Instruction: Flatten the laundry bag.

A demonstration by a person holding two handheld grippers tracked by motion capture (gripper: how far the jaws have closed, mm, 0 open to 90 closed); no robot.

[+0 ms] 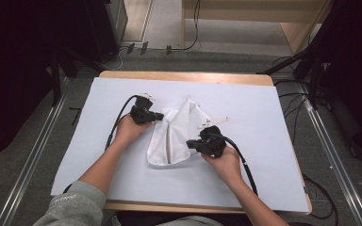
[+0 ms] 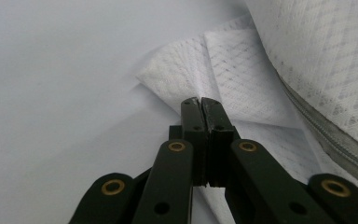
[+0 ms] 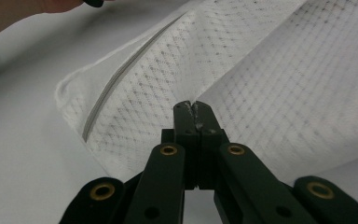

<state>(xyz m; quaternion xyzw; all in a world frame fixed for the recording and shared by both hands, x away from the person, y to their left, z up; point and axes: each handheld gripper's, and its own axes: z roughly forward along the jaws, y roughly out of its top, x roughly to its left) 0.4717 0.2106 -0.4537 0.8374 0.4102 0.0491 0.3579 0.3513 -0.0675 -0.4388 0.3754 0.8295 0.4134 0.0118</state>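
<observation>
We treat the white mesh bag (image 1: 172, 136) as light, limp and thin; it lies partly folded at the middle of the worktop (image 1: 264, 117), on the white sheet that covers it, with one flap raised toward the far side; a grey zipper (image 1: 169, 143) runs along its length.

The left hand-held gripper (image 1: 161, 116) is clenched at the bag's left upper corner; in the left gripper view its jaws stand fully together over a folded corner of mesh (image 2: 186, 74), and we judge that a thin layer is pinched between them, although the cloth is too fine to confirm this. The right hand-held gripper (image 1: 189, 143) is clenched at the bag's right edge; in the right gripper view a shred of mesh shows at the closed tips (image 3: 195, 111), so we read it as grasping the bag (image 3: 168, 84).

Handling notes, as judgement only:
- The fabric will drape and sag; it offers no stiffness to push against; move it by pulling, not shoving.
- The open weave may snag on jaw edges; avoid twisting under tension.
- The smooth sheet lets the bag slide freely; hold two points at once.
- Best holds are the hemmed corners and the seam beside the zipper (image 3: 121, 74), where layers double up; single mesh mid-panel may slip out or stretch.
</observation>
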